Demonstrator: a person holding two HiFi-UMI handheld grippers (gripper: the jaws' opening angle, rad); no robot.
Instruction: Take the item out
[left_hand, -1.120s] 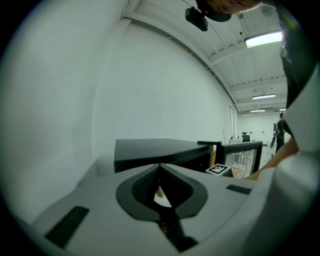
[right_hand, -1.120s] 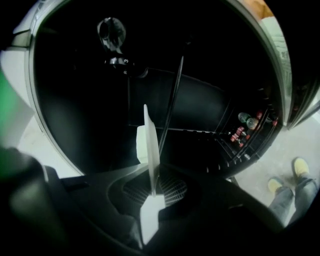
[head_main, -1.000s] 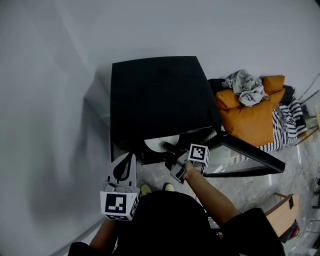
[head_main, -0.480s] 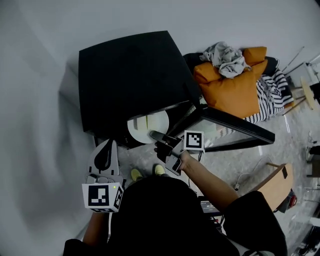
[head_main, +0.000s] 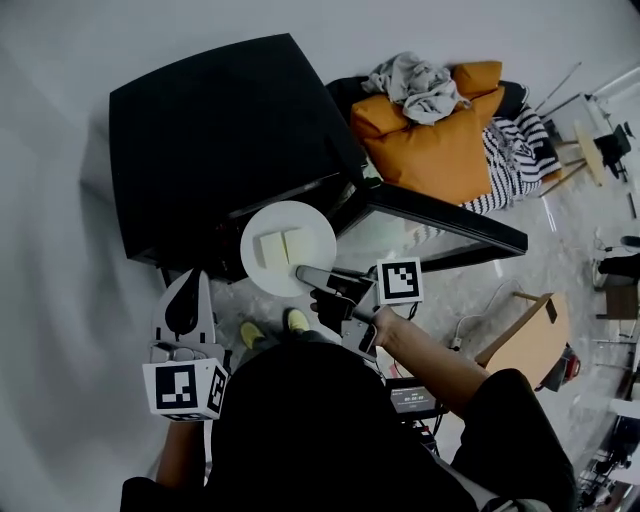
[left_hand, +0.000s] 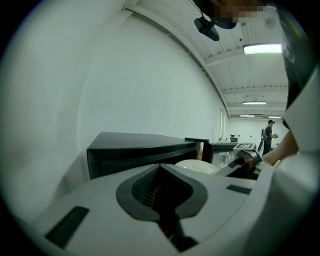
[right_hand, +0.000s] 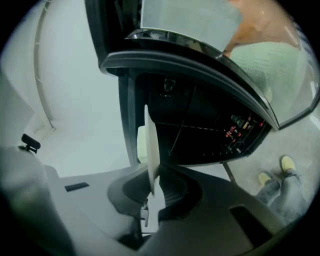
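A white plate (head_main: 287, 248) with two pale slices (head_main: 275, 247) on it hangs just outside the open front of the black oven (head_main: 220, 140). My right gripper (head_main: 318, 278) is shut on the plate's near rim. In the right gripper view the plate (right_hand: 151, 150) shows edge-on, clamped between the jaws of the right gripper (right_hand: 152, 192), with the dark oven cavity (right_hand: 200, 125) behind it. The oven's glass door (head_main: 440, 225) hangs open to the right. My left gripper (head_main: 185, 305) is held off to the left of the plate, shut and with nothing in it.
An orange cushion (head_main: 430, 150) with grey cloth (head_main: 410, 80) and a striped fabric (head_main: 510, 165) lie right of the oven. A wooden stool (head_main: 525, 340) stands at the right. My yellow shoes (head_main: 297, 320) are below the plate. A white wall runs along the left.
The plate has come out from under the oven's top toward me, held in the right gripper, and now shows whole. The left gripper has stayed at the left.
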